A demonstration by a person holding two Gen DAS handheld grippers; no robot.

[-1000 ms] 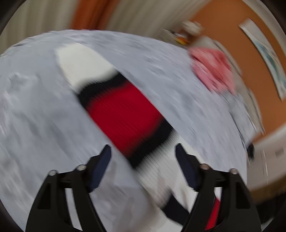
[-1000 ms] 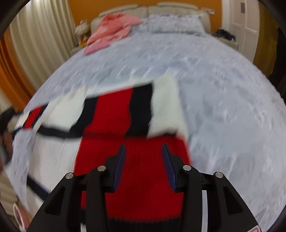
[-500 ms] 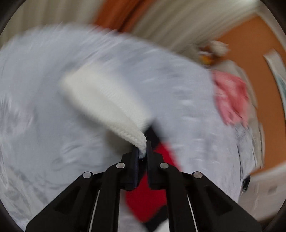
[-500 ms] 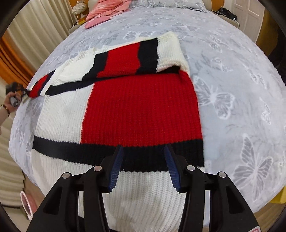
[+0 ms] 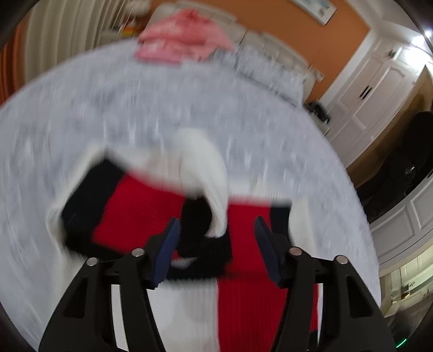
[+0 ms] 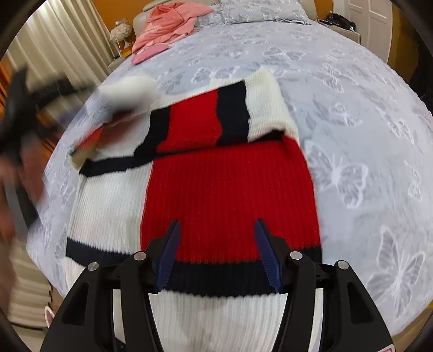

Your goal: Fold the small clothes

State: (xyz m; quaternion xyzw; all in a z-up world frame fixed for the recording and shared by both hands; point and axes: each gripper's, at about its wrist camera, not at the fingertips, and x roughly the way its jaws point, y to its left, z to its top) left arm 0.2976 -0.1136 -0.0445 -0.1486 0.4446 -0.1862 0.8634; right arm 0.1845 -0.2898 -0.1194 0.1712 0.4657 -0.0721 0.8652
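A knit sweater (image 6: 227, 189) in red, white and black blocks lies flat on the bed. Its right sleeve (image 6: 243, 108) is folded across the chest. Its left sleeve (image 5: 205, 173) lies curled over the body, blurred, white cuff up. My left gripper (image 5: 215, 238) is open and empty just above that sleeve. It shows as a dark blur at the left of the right wrist view (image 6: 24, 108). My right gripper (image 6: 216, 243) is open and empty, hovering over the sweater's lower red panel near the black hem band.
A grey bedspread (image 6: 351, 108) with white butterflies covers the bed. Pink clothes (image 6: 167, 24) lie piled near the headboard, also in the left wrist view (image 5: 184, 38). Curtains (image 6: 67, 40) hang at the left, white cabinet doors (image 5: 379, 89) at the right.
My left gripper was shut on the white sleeve cuff half a second ago; it has opened and let the sleeve drop onto the sweater. My right gripper has opened wider.
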